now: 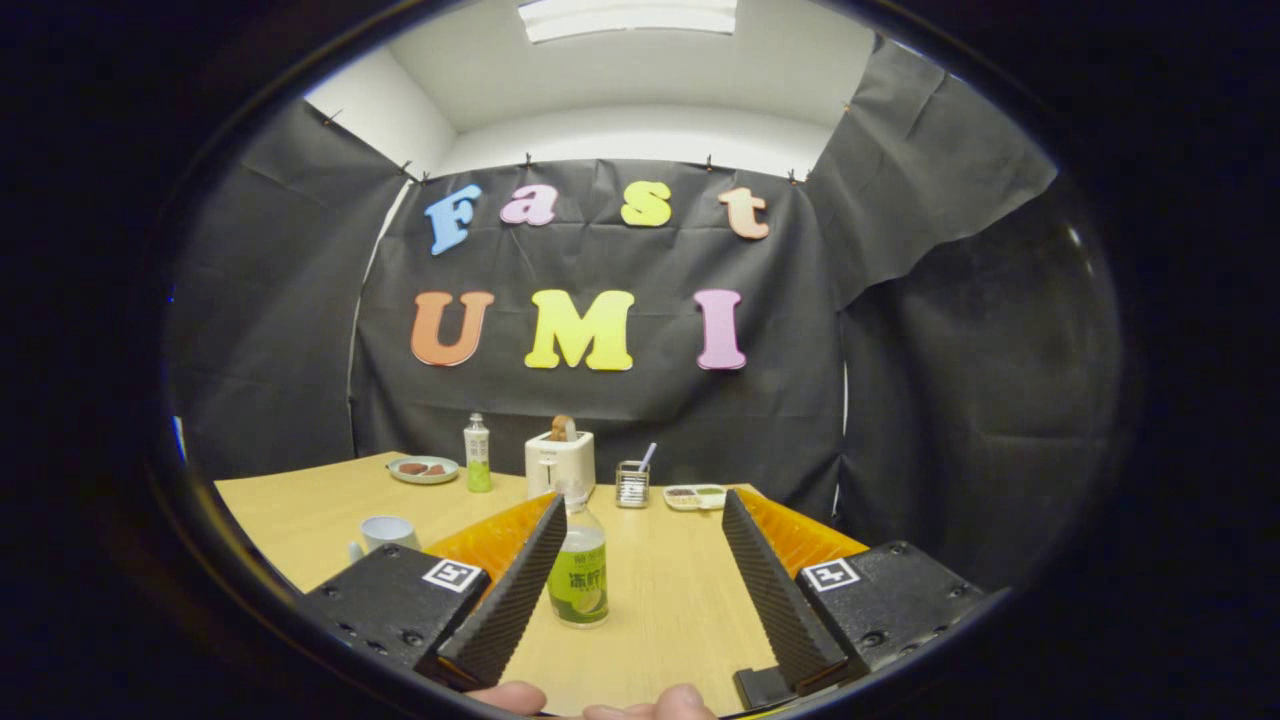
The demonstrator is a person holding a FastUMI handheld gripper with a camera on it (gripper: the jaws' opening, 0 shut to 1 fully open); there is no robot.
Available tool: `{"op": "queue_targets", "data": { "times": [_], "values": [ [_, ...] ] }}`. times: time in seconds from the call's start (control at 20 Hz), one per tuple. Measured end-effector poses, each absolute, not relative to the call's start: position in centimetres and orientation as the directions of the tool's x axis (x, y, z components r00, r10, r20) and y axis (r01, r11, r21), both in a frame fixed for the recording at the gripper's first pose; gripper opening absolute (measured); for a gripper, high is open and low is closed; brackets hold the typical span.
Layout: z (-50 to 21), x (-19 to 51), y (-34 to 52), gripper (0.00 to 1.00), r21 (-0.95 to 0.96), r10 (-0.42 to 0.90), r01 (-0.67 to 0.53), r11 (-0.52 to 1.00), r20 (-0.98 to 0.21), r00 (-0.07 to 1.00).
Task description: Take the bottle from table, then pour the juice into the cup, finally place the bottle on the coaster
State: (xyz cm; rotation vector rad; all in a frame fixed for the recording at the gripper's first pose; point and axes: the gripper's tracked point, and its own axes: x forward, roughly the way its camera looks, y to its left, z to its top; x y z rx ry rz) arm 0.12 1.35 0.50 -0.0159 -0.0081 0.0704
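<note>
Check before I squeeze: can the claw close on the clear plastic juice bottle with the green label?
Probably yes: the claw stands open, and the clear plastic juice bottle stands upright between its fingers, beside the left one, nothing blocking.

The left finger [510, 590] of the gripper [640, 585], its fingers spread wide apart, covers the left edge of the juice bottle [579, 575] standing between them on the wooden table [670, 600]; the bottle's cap blends into the white toaster [559, 463] behind it. The gripper's body hides the lower part of the white cup [388, 533], and no coaster can be made out there. A person's fingertips [600, 702] are cut off below. Far back, the contents of a small plate [424, 469], a divided tray [695, 496] and a wire holder [632, 484] are too small to identify, as is the label on a second bottle [477, 454].
</note>
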Motion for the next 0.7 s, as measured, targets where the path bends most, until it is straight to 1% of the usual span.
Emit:
{"op": "queue_targets", "data": {
  "times": [0.15,0.4,0.7],
  "values": [
    [-0.1,0.4,1.4,1.00,-0.015,0.094,-0.094,0.995,-0.018,0.995],
    [-1.6,1.2,2.7,1.00,0.017,0.172,-0.171,0.985,-0.058,0.983],
    [-4.5,2.7,4.2,1.00,0.014,0.201,-0.201,0.980,-0.096,0.975]
  ]
}}
